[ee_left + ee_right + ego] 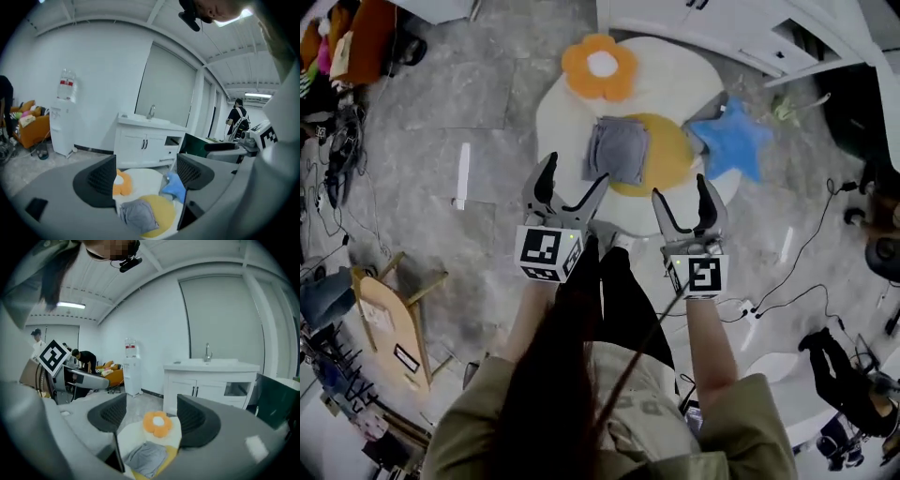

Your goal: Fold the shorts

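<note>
The grey shorts (617, 152) lie folded into a small square on the yellow centre of a white rug (553, 103). They also show low in the left gripper view (139, 215) and in the right gripper view (146, 459). My left gripper (572, 185) is held above the floor, near the rug's front edge, open with nothing between its jaws. My right gripper (681, 201) hangs beside it, also open and empty. Both are well short of the shorts and apart from them.
An orange flower cushion (600, 66) and a blue star cushion (733, 139) lie on the rug. A white sink cabinet (149, 143) stands behind it. A wooden chair (389, 319) is at the left, cables (797, 272) trail at the right. A water dispenser (63, 117) stands by the wall.
</note>
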Demonstrator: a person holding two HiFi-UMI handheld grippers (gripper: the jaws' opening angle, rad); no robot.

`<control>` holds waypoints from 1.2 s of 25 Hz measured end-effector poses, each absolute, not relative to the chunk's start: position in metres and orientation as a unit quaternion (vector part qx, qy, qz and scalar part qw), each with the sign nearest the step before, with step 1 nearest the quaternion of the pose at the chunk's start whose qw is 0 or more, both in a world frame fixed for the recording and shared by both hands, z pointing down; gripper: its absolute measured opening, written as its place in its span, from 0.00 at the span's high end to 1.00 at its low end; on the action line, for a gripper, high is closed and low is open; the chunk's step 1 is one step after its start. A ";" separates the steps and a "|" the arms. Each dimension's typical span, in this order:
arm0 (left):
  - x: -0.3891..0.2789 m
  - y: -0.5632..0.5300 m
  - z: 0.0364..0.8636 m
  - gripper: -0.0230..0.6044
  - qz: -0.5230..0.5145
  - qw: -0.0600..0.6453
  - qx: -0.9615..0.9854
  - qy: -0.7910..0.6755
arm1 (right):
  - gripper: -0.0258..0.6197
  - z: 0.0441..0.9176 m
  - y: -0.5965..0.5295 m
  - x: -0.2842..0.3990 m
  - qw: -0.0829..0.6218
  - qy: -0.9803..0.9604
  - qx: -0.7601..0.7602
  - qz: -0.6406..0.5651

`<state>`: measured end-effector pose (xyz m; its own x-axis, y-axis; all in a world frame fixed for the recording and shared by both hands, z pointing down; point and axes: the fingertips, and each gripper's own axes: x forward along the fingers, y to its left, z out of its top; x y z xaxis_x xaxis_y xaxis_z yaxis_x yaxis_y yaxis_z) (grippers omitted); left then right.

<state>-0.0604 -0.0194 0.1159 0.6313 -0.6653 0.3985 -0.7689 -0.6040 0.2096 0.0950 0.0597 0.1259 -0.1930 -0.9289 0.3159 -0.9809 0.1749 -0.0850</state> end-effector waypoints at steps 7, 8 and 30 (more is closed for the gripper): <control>-0.070 0.017 -0.025 0.32 0.093 0.112 0.886 -0.439 | 0.45 -0.030 0.074 0.092 0.043 -0.766 0.637 0.076; -0.072 0.021 -0.038 0.32 0.084 0.110 0.886 -0.442 | 0.45 -0.044 0.079 0.090 0.038 -0.766 0.638 0.068; -0.158 0.074 -0.154 0.91 0.015 -0.012 0.906 -0.423 | 0.81 -0.151 0.168 0.009 0.026 -0.664 0.746 -0.028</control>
<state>-0.1580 0.0736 -0.1543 0.6423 -0.7663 0.0163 -0.7656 -0.6424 -0.0346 0.0086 0.1681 -0.1512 0.1158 -0.9932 -0.0085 -0.9903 -0.1161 0.0759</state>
